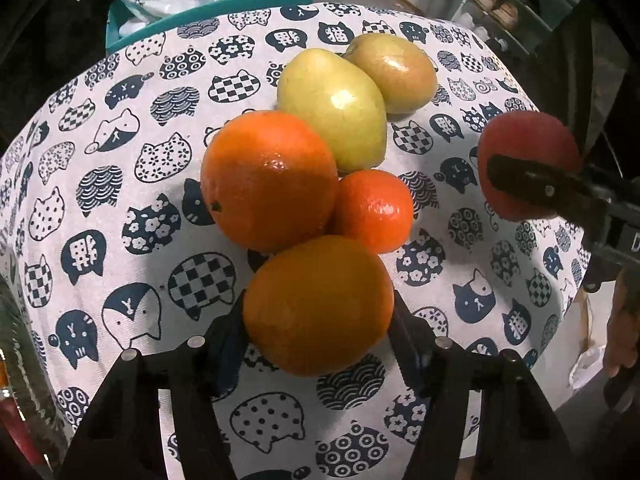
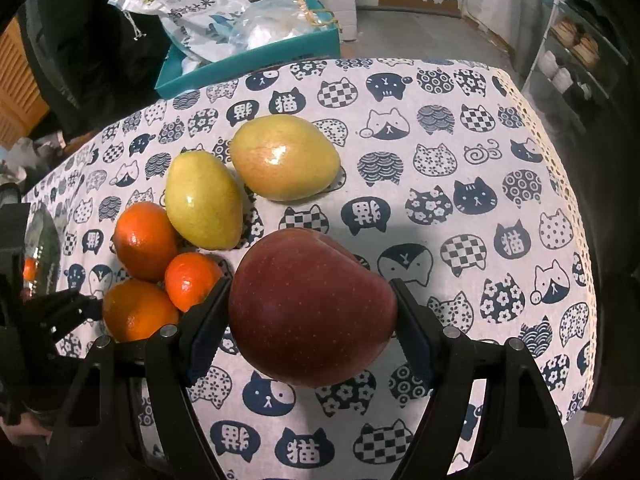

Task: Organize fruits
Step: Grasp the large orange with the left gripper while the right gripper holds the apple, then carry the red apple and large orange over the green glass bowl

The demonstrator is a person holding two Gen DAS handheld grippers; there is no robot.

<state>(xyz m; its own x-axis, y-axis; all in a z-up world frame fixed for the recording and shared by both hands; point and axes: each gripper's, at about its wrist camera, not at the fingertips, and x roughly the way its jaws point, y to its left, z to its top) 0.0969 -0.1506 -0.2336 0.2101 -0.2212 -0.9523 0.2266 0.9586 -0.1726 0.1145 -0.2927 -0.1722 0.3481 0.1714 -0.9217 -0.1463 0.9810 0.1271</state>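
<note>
My left gripper (image 1: 318, 312) is shut on an orange (image 1: 318, 304), beside a large orange (image 1: 268, 180) and a small mandarin (image 1: 374, 210) on the cat-print tablecloth (image 1: 120, 160). Two yellow-green pears (image 1: 332, 108) (image 1: 394, 70) lie just behind them. My right gripper (image 2: 312, 312) is shut on a red apple (image 2: 312, 308), held to the right of the group; the apple also shows in the left wrist view (image 1: 528, 148). In the right wrist view the oranges (image 2: 144, 236) (image 2: 138, 310), mandarin (image 2: 192, 278) and pears (image 2: 202, 200) (image 2: 284, 158) sit at the left.
A teal box (image 2: 248, 60) with plastic bags stands beyond the table's far edge. A shelf unit (image 2: 568, 60) stands at the far right. The table's right edge (image 2: 576, 200) has a lace trim. A glass object (image 1: 24, 360) sits at the left.
</note>
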